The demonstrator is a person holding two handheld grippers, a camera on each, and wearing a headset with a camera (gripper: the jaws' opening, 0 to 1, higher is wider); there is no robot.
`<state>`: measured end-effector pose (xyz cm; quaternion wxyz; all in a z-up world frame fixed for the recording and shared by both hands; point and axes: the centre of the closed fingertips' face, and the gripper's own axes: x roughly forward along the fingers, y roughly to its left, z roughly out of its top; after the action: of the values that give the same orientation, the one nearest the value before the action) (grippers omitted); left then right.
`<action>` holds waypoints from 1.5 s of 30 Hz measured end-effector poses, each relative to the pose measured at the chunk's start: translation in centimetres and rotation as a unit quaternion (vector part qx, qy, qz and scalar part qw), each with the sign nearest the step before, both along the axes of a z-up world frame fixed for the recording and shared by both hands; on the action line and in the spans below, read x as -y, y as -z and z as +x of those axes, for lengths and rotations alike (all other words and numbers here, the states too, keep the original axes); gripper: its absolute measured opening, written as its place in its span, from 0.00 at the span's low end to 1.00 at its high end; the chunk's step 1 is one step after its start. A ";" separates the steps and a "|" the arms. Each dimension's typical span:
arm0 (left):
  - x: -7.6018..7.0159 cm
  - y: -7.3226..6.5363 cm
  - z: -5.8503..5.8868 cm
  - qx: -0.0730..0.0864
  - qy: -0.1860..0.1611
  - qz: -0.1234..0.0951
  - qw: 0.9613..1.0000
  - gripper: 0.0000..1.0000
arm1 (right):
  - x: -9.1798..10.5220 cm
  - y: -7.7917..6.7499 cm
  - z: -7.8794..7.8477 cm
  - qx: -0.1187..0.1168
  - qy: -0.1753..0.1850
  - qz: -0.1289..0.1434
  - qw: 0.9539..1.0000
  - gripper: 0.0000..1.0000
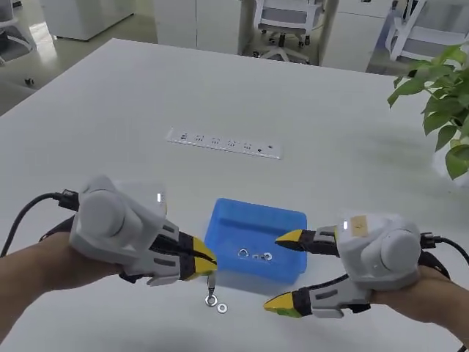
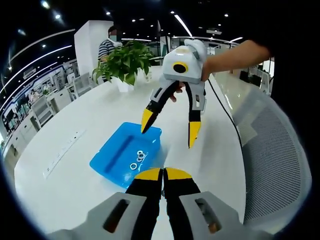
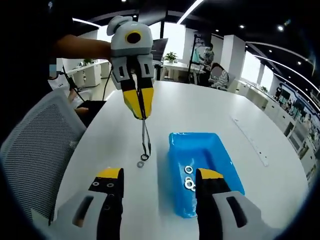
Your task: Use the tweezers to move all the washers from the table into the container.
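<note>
1. Two loose washers (image 1: 222, 307) lie on the white table (image 1: 110, 110), low centre in the head view, just in front of the container's near wall.
2. The tweezers (image 3: 145, 137) point straight down, and their tips are right at one of that pair.
3. The left gripper (image 1: 204, 260), lower left of the head view, has its jaws clenched on the tweezers.
4. The blue container (image 1: 249, 220) sits flat at centre bottom. A cluster of washers (image 1: 258, 256), three by my count, rests on its floor toward the near wall.
5. The right gripper (image 1: 284, 270), lower right, has its jaws spread wide and grasps nothing. One tip is over the container's right rim, the other over bare table in front.
6. Further out, a power strip (image 1: 223, 143) lies mid-frame, a plant (image 1: 440, 81) is at the right edge, and office chairs (image 1: 282, 26) line the top.
</note>
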<state>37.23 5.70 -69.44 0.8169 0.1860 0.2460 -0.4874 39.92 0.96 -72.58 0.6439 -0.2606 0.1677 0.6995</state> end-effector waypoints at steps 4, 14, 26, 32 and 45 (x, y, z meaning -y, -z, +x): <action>0.0 0.0 0.0 -0.001 0.001 0.000 1.000 0.05 | -1.0 0.0 -0.1 0.009 -0.017 0.000 1.000 0.52; 0.2 -0.1 -0.1 -0.003 0.003 -0.001 1.000 0.05 | -3.1 0.3 -0.6 0.021 -0.050 -0.006 0.999 0.39; 0.2 0.0 -0.1 -0.004 0.006 -0.001 1.000 0.05 | -4.9 0.8 -1.5 0.029 -0.088 -0.011 0.996 0.31; 0.2 0.0 0.0 -0.005 0.008 -0.002 1.000 0.05 | -5.5 1.3 -2.0 0.025 -0.105 -0.018 0.994 0.28; 0.3 0.0 0.0 -0.006 0.011 0.000 1.000 0.05 | -6.6 2.5 -3.1 0.011 -0.139 -0.035 0.990 0.20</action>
<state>37.23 5.41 -69.43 0.8099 0.1859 0.2486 -0.4977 36.79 7.60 -75.06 0.5326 -0.3110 0.1471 0.7732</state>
